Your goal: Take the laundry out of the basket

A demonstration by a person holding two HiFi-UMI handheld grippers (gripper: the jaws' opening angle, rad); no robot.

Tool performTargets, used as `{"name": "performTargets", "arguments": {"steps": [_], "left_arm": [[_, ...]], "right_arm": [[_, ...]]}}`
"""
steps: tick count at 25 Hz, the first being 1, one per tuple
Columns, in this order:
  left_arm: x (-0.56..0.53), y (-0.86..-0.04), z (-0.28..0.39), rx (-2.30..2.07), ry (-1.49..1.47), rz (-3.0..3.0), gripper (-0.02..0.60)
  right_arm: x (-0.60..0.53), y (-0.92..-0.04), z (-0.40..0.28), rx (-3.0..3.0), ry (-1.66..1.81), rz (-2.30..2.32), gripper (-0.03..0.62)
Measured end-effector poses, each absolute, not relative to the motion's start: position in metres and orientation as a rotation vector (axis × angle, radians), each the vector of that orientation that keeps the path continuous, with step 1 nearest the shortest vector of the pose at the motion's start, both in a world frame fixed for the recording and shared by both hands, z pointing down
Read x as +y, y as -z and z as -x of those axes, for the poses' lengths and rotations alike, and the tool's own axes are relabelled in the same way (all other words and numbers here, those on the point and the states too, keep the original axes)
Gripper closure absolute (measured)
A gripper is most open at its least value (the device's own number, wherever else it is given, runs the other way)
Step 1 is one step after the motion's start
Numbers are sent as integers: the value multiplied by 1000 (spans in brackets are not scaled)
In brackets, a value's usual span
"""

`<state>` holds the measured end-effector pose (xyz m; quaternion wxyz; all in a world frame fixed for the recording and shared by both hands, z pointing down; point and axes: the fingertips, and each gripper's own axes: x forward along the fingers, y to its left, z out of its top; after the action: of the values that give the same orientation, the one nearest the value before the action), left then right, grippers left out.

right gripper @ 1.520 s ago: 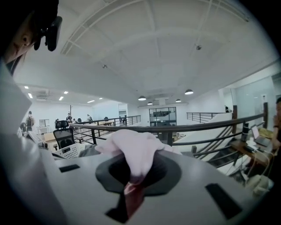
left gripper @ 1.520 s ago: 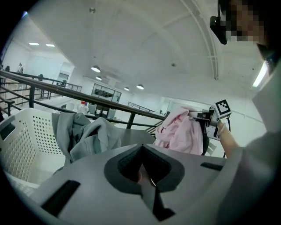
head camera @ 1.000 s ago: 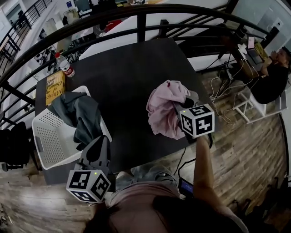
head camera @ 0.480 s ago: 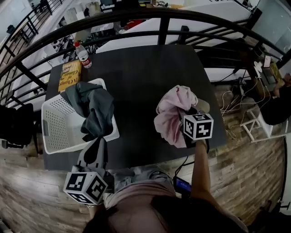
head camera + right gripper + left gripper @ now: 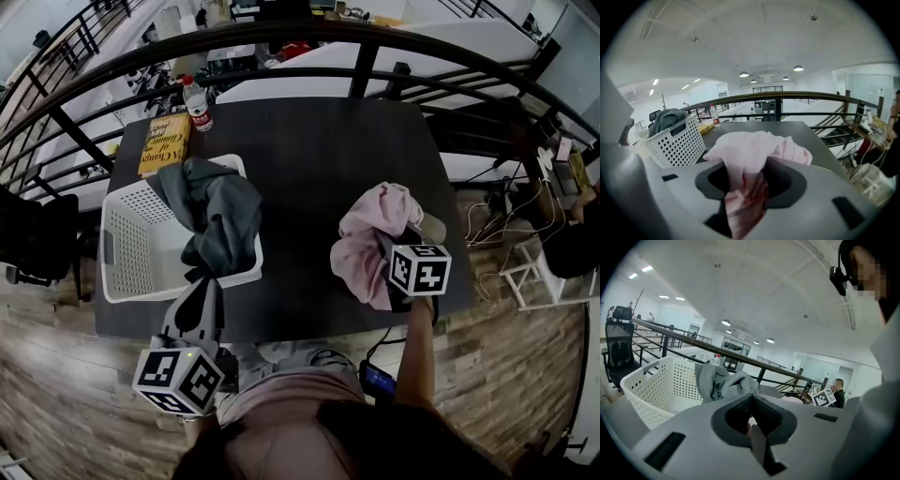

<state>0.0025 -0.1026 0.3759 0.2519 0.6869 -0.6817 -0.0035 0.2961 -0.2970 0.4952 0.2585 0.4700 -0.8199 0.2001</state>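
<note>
A white perforated basket [image 5: 131, 253] stands on the dark table [image 5: 309, 159] at the left. A grey garment [image 5: 220, 220] hangs out over its right rim and narrows down into my left gripper [image 5: 200, 283], whose jaws are shut on its end. In the left gripper view the jaw tips [image 5: 751, 398] meet just under the grey garment [image 5: 726, 380]. A pink garment [image 5: 373, 234] lies heaped on the table at the right. My right gripper [image 5: 386, 248] is at that heap and its jaws are opening, with the pink garment [image 5: 750, 150] loose between them.
A yellow book [image 5: 164, 145] and a water bottle [image 5: 197, 101] sit behind the basket at the table's far left. A black railing [image 5: 375, 42] runs past the far edge. The table's near edge ends over wooden floor [image 5: 525, 375]. A seated person [image 5: 577, 220] is at the far right.
The head view has swung, so table and basket sit more to the right and lower in the frame. Both grippers stay at their garments; the pink garment still rests heaped on the table.
</note>
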Motion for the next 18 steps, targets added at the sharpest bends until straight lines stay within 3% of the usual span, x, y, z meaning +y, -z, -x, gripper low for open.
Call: {"name": "performTargets", "arguments": {"steps": [18], "left_arm": [[-119, -365, 26, -1689, -38, -2033, 583]], "right_arm": [[-250, -467, -295, -2109, -500, -1483, 391]]}}
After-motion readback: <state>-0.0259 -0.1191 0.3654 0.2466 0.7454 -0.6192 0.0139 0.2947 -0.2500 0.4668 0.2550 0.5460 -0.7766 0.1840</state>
